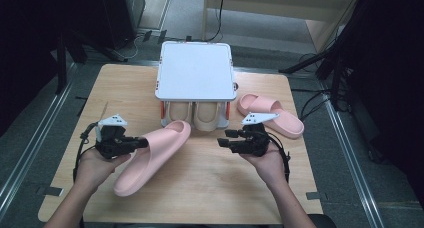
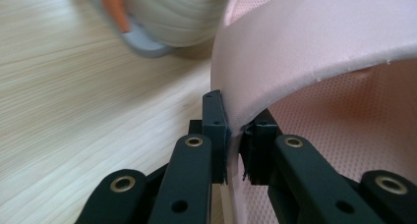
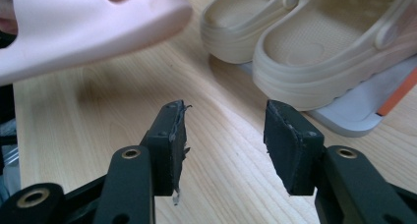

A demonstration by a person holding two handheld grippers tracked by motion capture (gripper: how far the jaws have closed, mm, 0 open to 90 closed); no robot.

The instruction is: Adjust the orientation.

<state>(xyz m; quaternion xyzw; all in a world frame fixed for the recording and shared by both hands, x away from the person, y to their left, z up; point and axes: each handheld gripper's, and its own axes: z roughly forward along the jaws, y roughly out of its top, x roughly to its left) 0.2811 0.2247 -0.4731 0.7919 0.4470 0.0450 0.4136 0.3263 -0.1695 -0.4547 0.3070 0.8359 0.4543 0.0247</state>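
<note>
Pink foam fills the left gripper view: the left gripper has its jaws clenched on the strap edge of the pink slipper, which lies tilted toward the counter's front left, toe pointing at the rack holding beige clogs. Soft, light and bendy by the look of it, so the strap rim seems the surest hold. Its mate rests near the right edge. The right gripper hovers with jaws released, nothing between them.
</note>
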